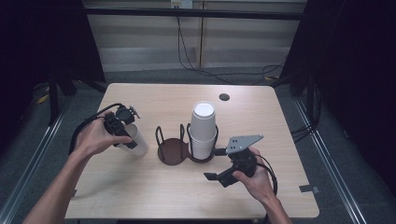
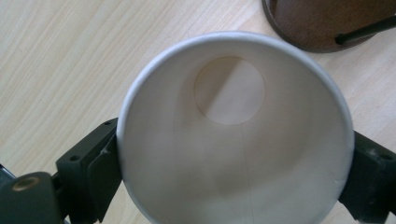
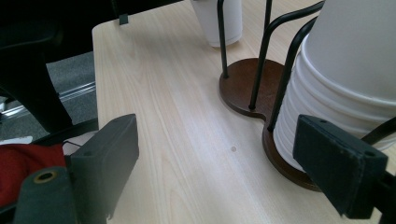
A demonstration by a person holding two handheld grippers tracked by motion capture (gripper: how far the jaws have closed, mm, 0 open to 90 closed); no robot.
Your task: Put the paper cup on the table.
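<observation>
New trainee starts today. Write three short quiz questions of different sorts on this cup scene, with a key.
1. True or false: the stack of cups stands upside down in the right-hand ring of the wooden holder.
2. What sits between the jaws of the left gripper?
A. a single paper cup
B. a spoon
C. a lid
3. Fill in: the jaws of the right gripper stand ____, with nothing between them.

Key:
1. true
2. A; the single paper cup sits mouth toward the camera in the left gripper view, a jaw at each side.
3. open
</observation>
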